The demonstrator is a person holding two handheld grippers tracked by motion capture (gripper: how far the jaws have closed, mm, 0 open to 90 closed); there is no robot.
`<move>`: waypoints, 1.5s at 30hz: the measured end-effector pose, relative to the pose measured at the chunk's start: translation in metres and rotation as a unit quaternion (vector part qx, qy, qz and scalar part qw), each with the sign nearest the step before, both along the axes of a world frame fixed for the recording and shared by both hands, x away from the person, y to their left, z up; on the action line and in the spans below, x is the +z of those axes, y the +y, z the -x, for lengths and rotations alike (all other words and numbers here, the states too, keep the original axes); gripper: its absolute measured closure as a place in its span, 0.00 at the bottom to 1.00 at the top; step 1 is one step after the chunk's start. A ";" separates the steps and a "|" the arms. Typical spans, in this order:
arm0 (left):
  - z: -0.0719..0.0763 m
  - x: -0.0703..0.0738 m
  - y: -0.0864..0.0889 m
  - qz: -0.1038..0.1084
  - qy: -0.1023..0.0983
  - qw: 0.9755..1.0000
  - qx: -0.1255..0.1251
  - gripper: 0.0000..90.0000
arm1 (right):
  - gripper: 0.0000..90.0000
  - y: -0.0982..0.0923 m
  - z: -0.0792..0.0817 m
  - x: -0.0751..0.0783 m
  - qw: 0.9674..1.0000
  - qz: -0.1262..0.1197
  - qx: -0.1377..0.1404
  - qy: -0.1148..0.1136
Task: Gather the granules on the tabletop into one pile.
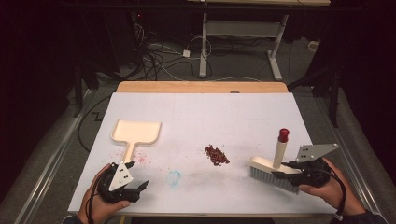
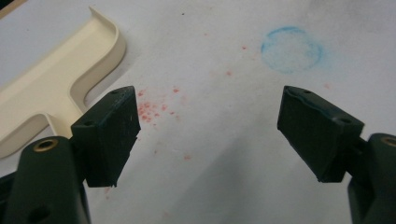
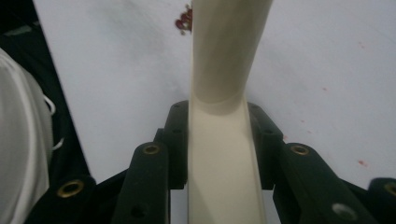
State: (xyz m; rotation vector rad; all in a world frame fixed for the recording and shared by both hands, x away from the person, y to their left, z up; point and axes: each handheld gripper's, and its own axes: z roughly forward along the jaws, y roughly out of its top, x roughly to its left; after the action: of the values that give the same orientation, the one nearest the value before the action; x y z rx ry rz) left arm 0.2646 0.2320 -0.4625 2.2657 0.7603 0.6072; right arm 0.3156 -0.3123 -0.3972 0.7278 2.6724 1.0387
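Note:
A cream hand brush (image 1: 275, 169) with grey bristles and a red-tipped handle stands on the white table mat at the right. My right gripper (image 1: 286, 171) is shut on the brush's cream back (image 3: 219, 158), and both pads press its sides. A small pile of dark red crumbs (image 1: 216, 155) lies left of the brush, and its edge shows past the handle (image 3: 185, 21). A cream dustpan (image 1: 136, 134) lies at the left with its handle toward me. My left gripper (image 1: 138, 174) stands open just below that handle, its jaws wide apart over bare mat (image 2: 210, 140), beside the dustpan (image 2: 51, 84).
A faint blue chalk ring (image 1: 173, 178) marks the mat between my hands, also ahead of the left jaws as the ring (image 2: 292, 49). Pink specks (image 2: 152, 109) dot the mat near the dustpan. The mat (image 1: 210, 112) lies on a wooden table; cables and desk legs stand beyond.

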 end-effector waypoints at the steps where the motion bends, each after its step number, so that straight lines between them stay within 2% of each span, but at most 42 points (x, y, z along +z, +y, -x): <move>1: -0.001 0.000 -0.001 -0.004 -0.004 1.000 -0.005 0.22 | 0.73 -0.001 -0.004 -0.001 1.000 0.000 -0.002 0.002; 4: -0.001 -0.002 -0.003 -0.004 -0.001 1.000 -0.007 0.22 | 0.70 -0.007 -0.017 0.000 1.000 -0.009 -0.012 -0.004; 5: -0.001 -0.003 -0.003 -0.002 0.005 1.000 -0.007 0.22 | 0.68 -0.009 -0.021 0.002 1.000 -0.011 -0.015 -0.008; 7: -0.002 -0.003 -0.003 -0.006 0.002 1.000 -0.009 0.22 | 0.66 -0.011 -0.030 0.004 0.999 -0.019 -0.032 -0.014; 8: -0.002 -0.003 -0.004 -0.006 0.003 1.000 -0.010 0.22 | 0.65 -0.012 -0.036 0.003 0.999 -0.015 -0.039 -0.011; 9: -0.003 -0.004 -0.004 -0.006 0.004 1.000 -0.011 0.22 | 0.63 -0.012 -0.042 0.002 0.999 -0.011 -0.044 -0.007; 10: -0.003 -0.004 -0.004 -0.007 0.005 1.000 -0.012 0.22 | 0.60 -0.012 -0.056 -0.004 0.999 -0.011 -0.044 0.005; 11: -0.003 -0.004 -0.005 -0.007 0.006 1.000 -0.012 0.22 | 0.60 -0.012 -0.056 -0.004 0.999 -0.011 -0.044 0.005; 13: -0.003 -0.005 -0.005 -0.009 0.008 1.000 -0.015 0.22 | 0.52 -0.013 -0.071 -0.010 0.998 0.001 -0.053 0.020; 15: -0.003 -0.005 -0.006 -0.008 0.014 1.000 -0.014 0.22 | 0.46 -0.015 -0.085 -0.017 0.997 0.014 -0.070 0.040; 16: -0.003 -0.006 -0.006 -0.010 0.011 1.000 -0.015 0.22 | 0.44 -0.015 -0.092 -0.020 0.996 0.016 -0.074 0.053; 18: -0.004 -0.006 -0.006 -0.010 0.011 1.000 -0.015 0.22 | 0.41 -0.016 -0.102 -0.027 0.994 0.020 -0.082 0.064; 21: -0.004 -0.007 -0.006 -0.010 0.018 1.000 -0.014 0.22 | 0.35 -0.019 -0.115 -0.037 0.989 0.030 -0.120 0.084; 22: -0.004 -0.007 -0.005 -0.011 0.014 1.000 -0.015 0.22 | 0.38 -0.020 -0.118 -0.039 0.985 0.033 -0.144 0.084; 23: -0.004 -0.007 -0.005 -0.012 0.014 1.000 -0.014 0.22 | 0.39 -0.023 -0.121 -0.040 0.981 0.024 -0.171 0.086; 25: -0.003 -0.008 -0.006 -0.011 0.020 1.000 -0.014 0.22 | 0.35 -0.030 -0.127 -0.039 0.971 -0.003 -0.224 0.088; 26: -0.004 -0.008 -0.007 -0.012 0.021 1.000 -0.014 0.22 | 0.38 -0.032 -0.129 -0.039 0.966 -0.013 -0.243 0.088; 27: -0.004 -0.008 -0.007 -0.013 0.021 1.000 -0.015 0.22 | 0.39 -0.032 -0.131 -0.041 0.961 -0.013 -0.261 0.092; 28: -0.004 -0.008 -0.008 -0.013 0.021 1.000 -0.015 0.22 | 0.37 -0.030 -0.133 -0.044 0.957 -0.010 -0.274 0.093; 30: -0.004 -0.008 -0.008 -0.014 0.022 1.000 -0.016 0.22 | 0.39 -0.026 -0.136 -0.048 0.953 -0.019 -0.287 0.097; 31: -0.004 -0.009 -0.008 -0.015 0.022 0.999 -0.017 0.22 | 0.42 -0.023 -0.138 -0.050 0.952 -0.019 -0.289 0.097; 32: -0.004 -0.009 -0.009 -0.016 0.023 0.999 -0.017 0.22 | 0.45 -0.019 -0.139 -0.051 0.953 -0.008 -0.290 0.091; 33: -0.005 -0.009 -0.008 -0.018 0.019 0.999 -0.019 0.22 | 0.48 -0.013 -0.139 -0.052 0.953 0.004 -0.290 0.086; 35: -0.005 -0.009 -0.009 -0.018 0.023 0.999 -0.018 0.22 | 0.49 -0.003 -0.141 -0.054 0.951 0.029 -0.298 0.076; 37: -0.005 -0.009 -0.009 -0.018 0.024 0.999 -0.019 0.22 | 0.51 0.007 -0.143 -0.055 0.952 0.058 -0.295 0.059; 39: -0.005 -0.010 -0.010 -0.020 0.024 0.999 -0.020 0.22 | 0.53 0.015 -0.143 -0.055 0.951 0.081 -0.294 0.046; 40: -0.005 -0.010 -0.010 -0.020 0.025 0.999 -0.021 0.22 | 0.53 0.017 -0.143 -0.055 0.950 0.084 -0.296 0.043; 43: -0.004 -0.010 -0.010 -0.020 0.024 0.999 -0.022 0.22 | 0.56 0.019 -0.144 -0.056 0.952 0.082 -0.291 0.037; 45: -0.004 -0.010 -0.010 -0.019 0.024 0.999 -0.022 0.22 | 0.55 0.019 -0.144 -0.056 0.952 0.078 -0.294 0.038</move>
State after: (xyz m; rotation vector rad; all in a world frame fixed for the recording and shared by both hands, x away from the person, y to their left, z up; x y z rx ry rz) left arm 0.2689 0.2223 -0.4724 2.3333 0.7262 0.5528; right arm 0.4596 -0.2937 -0.4532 1.4275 2.3104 0.6429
